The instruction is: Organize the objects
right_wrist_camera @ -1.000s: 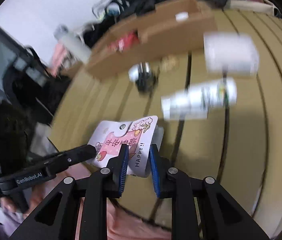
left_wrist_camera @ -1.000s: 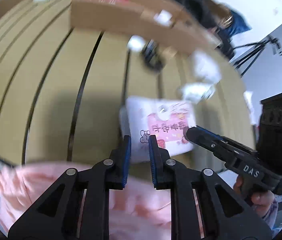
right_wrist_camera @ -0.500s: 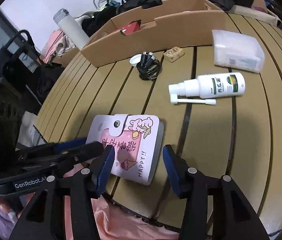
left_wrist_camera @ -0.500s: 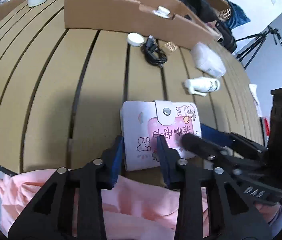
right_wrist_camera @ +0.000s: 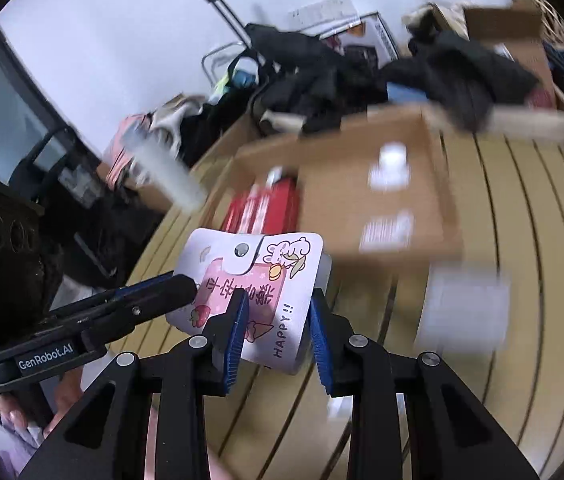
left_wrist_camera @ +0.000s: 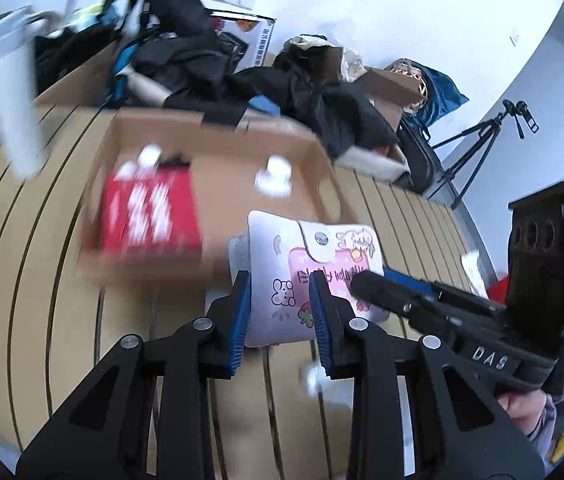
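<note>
Wooden slats of the counter (left_wrist_camera: 33,280) run bare on your left, with open room there. Your cardboard box (left_wrist_camera: 209,168) sits ahead, its near wall blurred; a red pack (left_wrist_camera: 149,216) lies inside. Your notebook (left_wrist_camera: 277,280) hangs off the counter, just short of that wall. Left gripper (left_wrist_camera: 279,300) fingers pinch its left part; right gripper (right_wrist_camera: 277,316) has just been closing, and now its fingers clamp the right part. White blobs in the box are too smeared to name.
</note>
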Tool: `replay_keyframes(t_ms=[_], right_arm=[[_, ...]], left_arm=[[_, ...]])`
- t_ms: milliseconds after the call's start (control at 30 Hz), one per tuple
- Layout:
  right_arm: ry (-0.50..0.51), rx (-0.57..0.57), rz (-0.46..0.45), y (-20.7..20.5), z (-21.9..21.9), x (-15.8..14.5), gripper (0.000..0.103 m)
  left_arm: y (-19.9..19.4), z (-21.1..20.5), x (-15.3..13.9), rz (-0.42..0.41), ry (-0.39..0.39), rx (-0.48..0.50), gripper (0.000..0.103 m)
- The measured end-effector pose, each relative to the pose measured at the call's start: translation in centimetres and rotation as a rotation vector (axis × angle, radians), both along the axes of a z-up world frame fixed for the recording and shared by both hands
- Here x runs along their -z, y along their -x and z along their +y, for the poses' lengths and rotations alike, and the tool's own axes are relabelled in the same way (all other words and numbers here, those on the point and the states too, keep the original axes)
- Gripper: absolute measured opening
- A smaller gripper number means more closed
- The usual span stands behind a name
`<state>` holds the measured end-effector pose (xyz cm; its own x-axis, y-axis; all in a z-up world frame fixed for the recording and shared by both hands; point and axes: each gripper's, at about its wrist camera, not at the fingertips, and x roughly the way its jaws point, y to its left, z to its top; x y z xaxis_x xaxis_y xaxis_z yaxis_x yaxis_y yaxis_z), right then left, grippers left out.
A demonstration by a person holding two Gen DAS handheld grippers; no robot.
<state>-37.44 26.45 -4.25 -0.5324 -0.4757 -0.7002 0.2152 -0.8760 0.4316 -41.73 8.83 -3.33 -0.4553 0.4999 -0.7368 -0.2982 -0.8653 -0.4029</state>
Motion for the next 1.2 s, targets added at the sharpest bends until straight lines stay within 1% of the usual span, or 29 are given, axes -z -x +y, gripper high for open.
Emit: replay_keyframes(t_ms=[67,100,167,200,267,300,367,400,467,500,567,600,633,667,700,733,800,833,867,900,933,967,1033,1067,1167,1200], right_arm=[[-0.023,-0.002,-0.005,5.7,0.4,-0.8,0.033],[-0.044,-0.006,-0.012,7.8,0.2,-0.7,0.033],[-0.086,-0.003,-0.034,12.0,-0.4,0.0,0.033],[-0.122,-0.008,-0.041,14.1,-0.8,0.7,0.033],[-0.186,-0.006,-0.076,17.8,-1.7,2.7,0.033],[-0.203,0.002,-0.094,19.1,-1.8,3.3,0.033],[-0.189,0.016,-0.132,21.4,-2.0,5.3,0.033],[-0.175,0.018,-0.154,22.3,-2.1,6.3,0.033],[-0.2,0.014,-0.201,23.1,-2.2,7.8,0.034],[-0.206,0.003,-0.199,23.1,-2.4,8.1,0.034],[-0.216,-0.011,-0.19,23.2,-2.5,8.0,0.038],[-0.219,-0.012,-0.182,23.0,-2.4,7.5,0.045],[-0.219,-0.007,-0.175,22.8,-2.2,7.0,0.05],[-0.22,0.002,-0.16,22.3,-1.8,5.9,0.061],[-0.218,0.004,-0.147,21.9,-1.5,5.1,0.069],[-0.215,0.002,-0.128,21.2,-1.1,3.8,0.072],[-0.237,-0.001,-0.098,19.8,-0.6,1.5,0.084],[-0.274,0.0,-0.077,18.7,-0.2,0.1,0.084],[-0.305,0.0,-0.063,17.9,0.1,-0.8,0.084],[-0.348,0.002,-0.043,16.5,0.6,-2.2,0.084],[-0.379,0.012,-0.027,15.0,1.4,-3.5,0.084],[-0.393,0.025,-0.018,13.7,2.2,-4.6,0.084],[-0.396,0.045,-0.008,11.4,3.5,-6.3,0.084],[-0.391,0.059,0.001,9.3,4.3,-7.4,0.084],[-0.388,0.056,0.027,4.4,5.3,-9.1,0.084],[-0.388,0.054,0.036,3.1,5.3,-9.5,0.084]], left_arm=[[4.2,0.9,0.6,-0.018,0.021,-0.008,0.025],[6.9,1.5,1.4,-0.034,0.039,-0.016,0.025],[10.4,2.5,2.8,-0.055,0.085,-0.016,0.024],[12.7,3.0,4.2,-0.077,0.107,-0.024,0.024],[14.8,3.3,6.1,-0.118,0.122,-0.02,0.024],[16.2,3.3,7.3,-0.144,0.135,-0.028,0.024],[17.5,2.9,9.0,-0.163,0.159,-0.064,0.025],[17.8,2.7,9.5,-0.168,0.174,-0.064,0.026],[17.7,2.3,9.4,-0.154,0.161,-0.044,0.034],[17.6,2.2,9.1,-0.14,0.158,-0.045,0.037],[17.1,1.8,8.0,-0.094,0.176,-0.047,0.052],[16.8,1.7,7.5,-0.076,0.186,-0.05,0.056],[16.9,1.5,7.2,-0.074,0.192,-0.055,0.062],[16.8,1.3,6.7,-0.083,0.204,-0.066,0.068],[16.2,0.8,5.8,-0.089,0.217,-0.083,0.068],[15.9,0.6,5.3,-0.082,0.227,-0.091,0.069],[13.9,-0.2,3.0,-0.024,0.309,-0.125,0.078],[13.2,-0.4,2.2,-0.006,0.348,-0.139,0.088],[12.2,-0.9,1.1,0.015,0.396,-0.156,0.091],[10.8,-1.6,-0.5,0.038,0.425,-0.167,0.092],[9.6,-2.3,-1.7,0.05,0.432,-0.174,0.093],[8.8,-2.9,-2.5,0.056,0.431,-0.183,0.098],[6.0,-4.5,-4.6,0.076,0.407,-0.22,0.103],[4.1,-5.3,-5.7,0.091,0.394,-0.24,0.103],[0.3,-6.3,-7.3,0.114,0.368,-0.217,0.103],[-1.4,-6.7,-7.9,0.127,0.37,-0.227,0.103]])
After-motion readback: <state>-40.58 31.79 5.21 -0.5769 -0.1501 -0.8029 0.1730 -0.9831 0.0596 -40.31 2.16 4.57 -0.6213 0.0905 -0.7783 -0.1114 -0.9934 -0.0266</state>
